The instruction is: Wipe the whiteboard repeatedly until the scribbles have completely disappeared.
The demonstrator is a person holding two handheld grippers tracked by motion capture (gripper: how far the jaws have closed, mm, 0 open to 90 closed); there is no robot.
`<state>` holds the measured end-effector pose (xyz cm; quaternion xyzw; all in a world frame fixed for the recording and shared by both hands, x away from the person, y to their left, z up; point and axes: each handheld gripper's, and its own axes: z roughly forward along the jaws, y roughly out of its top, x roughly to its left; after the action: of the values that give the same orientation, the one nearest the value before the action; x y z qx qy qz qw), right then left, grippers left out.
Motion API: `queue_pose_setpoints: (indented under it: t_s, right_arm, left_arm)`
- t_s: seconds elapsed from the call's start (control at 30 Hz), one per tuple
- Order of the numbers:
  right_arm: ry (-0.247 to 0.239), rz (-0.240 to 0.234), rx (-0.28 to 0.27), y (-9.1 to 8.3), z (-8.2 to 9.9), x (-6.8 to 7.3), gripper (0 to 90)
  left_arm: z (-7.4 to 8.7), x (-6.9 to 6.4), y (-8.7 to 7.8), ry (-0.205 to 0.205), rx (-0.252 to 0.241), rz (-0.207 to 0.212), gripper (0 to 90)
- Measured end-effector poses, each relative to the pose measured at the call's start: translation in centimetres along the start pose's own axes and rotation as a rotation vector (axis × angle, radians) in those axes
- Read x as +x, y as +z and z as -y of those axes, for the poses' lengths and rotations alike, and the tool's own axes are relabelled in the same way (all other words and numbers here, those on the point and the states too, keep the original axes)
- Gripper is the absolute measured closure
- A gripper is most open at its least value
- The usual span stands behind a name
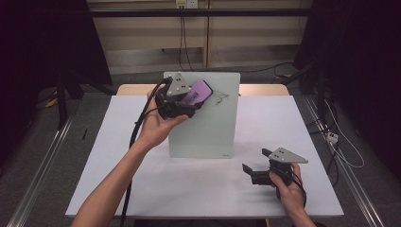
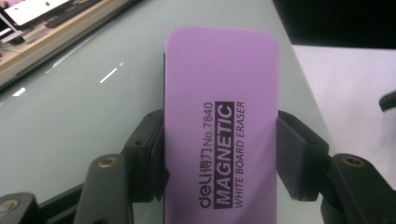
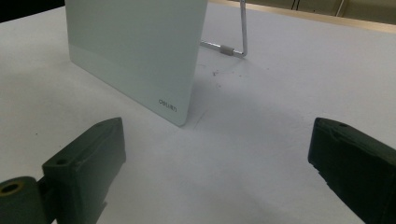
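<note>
A pale glass whiteboard (image 1: 208, 123) stands propped on the white table, with dark scribbles (image 1: 220, 98) near its top. My left gripper (image 1: 189, 101) is raised in front of the board's upper left and is shut on a purple magnetic whiteboard eraser (image 1: 198, 91). In the left gripper view both pads clamp the eraser (image 2: 219, 126) by its long sides, its printed face toward the camera, the board (image 2: 84, 107) close behind it. My right gripper (image 1: 253, 166) rests low near the table's front right, jaws open and bare. In the right gripper view its gripper (image 3: 219, 158) faces the board's lower corner (image 3: 173, 109).
A metal wire stand (image 3: 233, 49) props the board from behind. The white table (image 1: 118, 156) ends at a wooden strip (image 1: 265, 89) at the back. Cables (image 1: 331, 137) lie on the floor to the right; dark curtains flank both sides.
</note>
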<state>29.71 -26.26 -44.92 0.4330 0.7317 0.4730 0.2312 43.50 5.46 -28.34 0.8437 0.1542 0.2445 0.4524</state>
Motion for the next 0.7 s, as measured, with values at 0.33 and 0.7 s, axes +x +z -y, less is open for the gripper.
queue_pose_setpoints:
  t_s: [0.33,0.7]
  right_arm:
    - [0.001,0.001,0.0,-0.1,0.0,0.0,4.0]
    - [0.004,0.002,0.001,-0.1,0.0,-0.1,4.0]
  left_arm:
    - [3.7,-4.7,3.2,0.085,0.119,0.137,40.8]
    - [2.7,-2.0,1.0,0.032,0.063,0.08,40.8]
